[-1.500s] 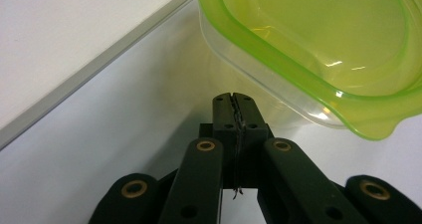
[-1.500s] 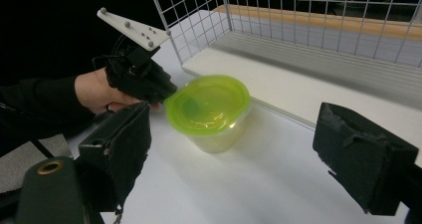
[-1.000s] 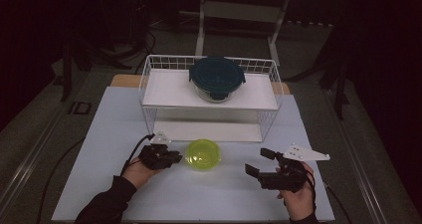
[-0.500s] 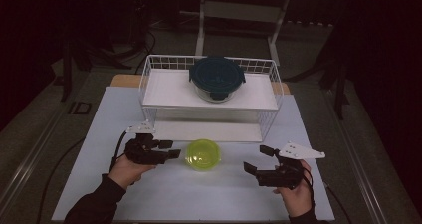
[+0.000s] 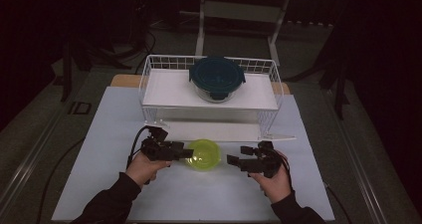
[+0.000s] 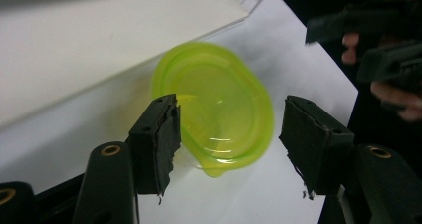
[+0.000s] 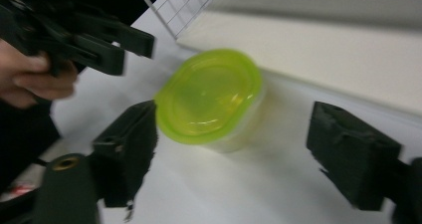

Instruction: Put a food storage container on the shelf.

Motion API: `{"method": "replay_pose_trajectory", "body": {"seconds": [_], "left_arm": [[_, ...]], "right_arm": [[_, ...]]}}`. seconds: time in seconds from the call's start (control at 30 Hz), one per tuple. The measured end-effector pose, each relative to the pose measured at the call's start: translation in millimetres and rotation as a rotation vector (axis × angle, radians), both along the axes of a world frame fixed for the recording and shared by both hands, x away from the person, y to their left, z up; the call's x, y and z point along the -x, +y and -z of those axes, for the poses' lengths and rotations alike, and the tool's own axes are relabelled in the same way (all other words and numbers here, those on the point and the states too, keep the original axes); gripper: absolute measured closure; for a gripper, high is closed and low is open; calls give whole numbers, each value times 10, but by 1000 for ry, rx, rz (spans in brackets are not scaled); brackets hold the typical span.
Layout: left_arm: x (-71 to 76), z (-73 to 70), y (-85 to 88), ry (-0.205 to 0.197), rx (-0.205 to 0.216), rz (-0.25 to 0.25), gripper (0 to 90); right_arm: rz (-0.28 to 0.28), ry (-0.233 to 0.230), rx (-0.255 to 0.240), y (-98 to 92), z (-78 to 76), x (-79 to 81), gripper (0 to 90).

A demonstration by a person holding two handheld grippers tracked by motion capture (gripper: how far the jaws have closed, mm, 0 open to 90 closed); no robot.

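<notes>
A lime-green lidded container [image 5: 204, 155] sits on the white table just in front of the wire basket. My left gripper [image 5: 187, 153] reaches it from the left. Its jaws have just been opening, and in the left gripper view [image 6: 231, 134] the container's near rim [image 6: 219, 114] lies between them with a gap at the right pad. My right gripper [image 5: 238, 156] hangs just right of the container, open. Its jaws have just been closing a little and, in the right gripper view [image 7: 241, 149], stand wide with the container [image 7: 209, 97] ahead of them.
A white wire basket [image 5: 149, 69] with a white board inside stands behind the container. On that board rests a glass bowl with a dark teal lid [image 5: 217, 77]. The white table sheet [image 5: 99, 134] extends to both sides; the surroundings are dark.
The left gripper has moved right up to the green container and opened its jaws. The right gripper has slid left and lower toward the container.
</notes>
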State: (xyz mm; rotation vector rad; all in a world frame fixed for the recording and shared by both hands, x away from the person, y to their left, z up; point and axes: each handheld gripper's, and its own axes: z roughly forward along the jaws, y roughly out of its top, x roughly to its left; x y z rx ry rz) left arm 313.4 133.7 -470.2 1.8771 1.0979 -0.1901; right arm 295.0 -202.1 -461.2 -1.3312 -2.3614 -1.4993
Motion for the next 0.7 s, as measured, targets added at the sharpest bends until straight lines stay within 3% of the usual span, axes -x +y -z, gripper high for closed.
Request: {"method": "replay_pose_trajectory", "body": {"seconds": [0.03, 0.07, 0.17, 0.23, 0.27, 0.37, 0.47, 0.53, 0.7], "left_arm": [[0, 0, 0, 0, 0, 0, 392], [-28, 46, 12, 30, 13, -26, 392], [-79, 147, 32, 94, 53, -58, 403], [-85, 172, 34, 111, 57, -67, 415], [-108, 240, 30, 150, 62, -73, 441], [-125, 283, 14, 184, 57, -81, 479], [-128, 292, 3, 185, 48, -77, 522], [-135, 347, -23, 208, 36, -58, 609], [-115, 369, -15, 211, 51, -70, 702]], "right_arm": [[10, 23, 1, 34, 40, -39, 258], [10, 23, 1, 34, 40, -39, 258], [30, 99, -3, 134, 154, -158, 328], [35, 116, -5, 161, 185, -190, 343], [45, 181, -34, 226, 269, -269, 389], [60, 225, -26, 293, 329, -311, 422], [73, 238, -24, 309, 349, -328, 449], [84, 260, -11, 326, 375, -344, 503], [79, 273, 10, 356, 406, -330, 624]]}}
